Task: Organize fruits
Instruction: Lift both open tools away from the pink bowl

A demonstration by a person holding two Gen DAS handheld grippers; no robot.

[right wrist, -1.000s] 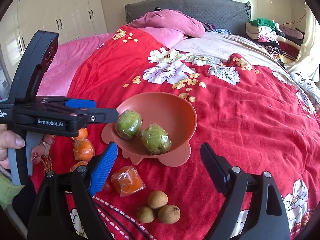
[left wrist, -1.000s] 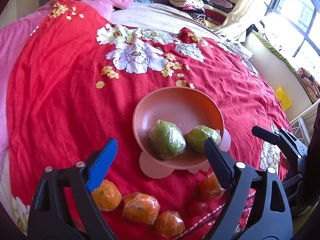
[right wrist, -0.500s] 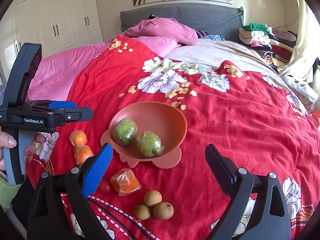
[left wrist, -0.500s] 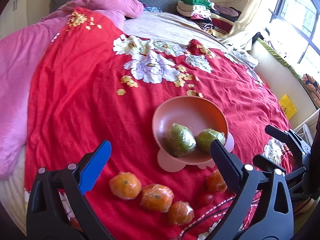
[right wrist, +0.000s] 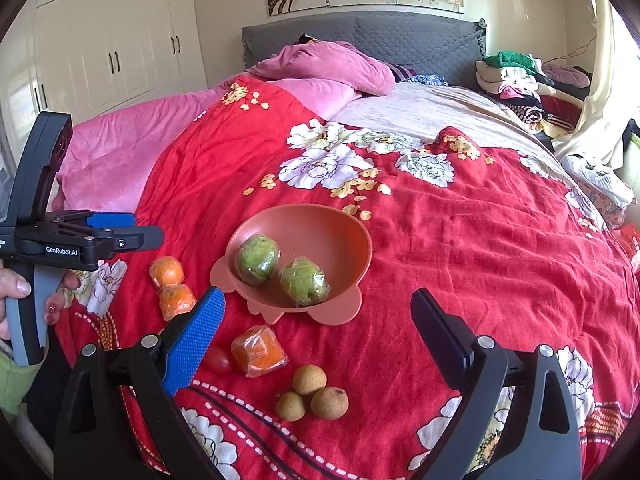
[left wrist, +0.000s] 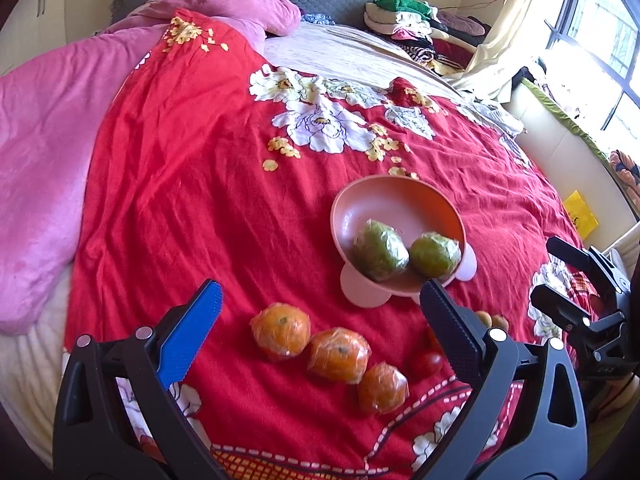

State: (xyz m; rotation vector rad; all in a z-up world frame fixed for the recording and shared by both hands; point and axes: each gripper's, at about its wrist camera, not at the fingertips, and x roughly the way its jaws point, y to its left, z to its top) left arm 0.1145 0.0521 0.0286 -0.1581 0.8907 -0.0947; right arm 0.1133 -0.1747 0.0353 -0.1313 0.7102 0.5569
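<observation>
Both the left gripper [left wrist: 320, 316] and right gripper [right wrist: 316, 312] have just widened their jaws and hold nothing. Two green fruits [right wrist: 258, 258] sit in the bowl [right wrist: 340, 220]; the oranges [left wrist: 282, 330] on the bed come next.

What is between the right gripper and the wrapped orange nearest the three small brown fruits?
Nothing visible. The right gripper, jaws open and empty, hangs above the plastic-wrapped orange; only bare red floral bedspread lies between.
</observation>
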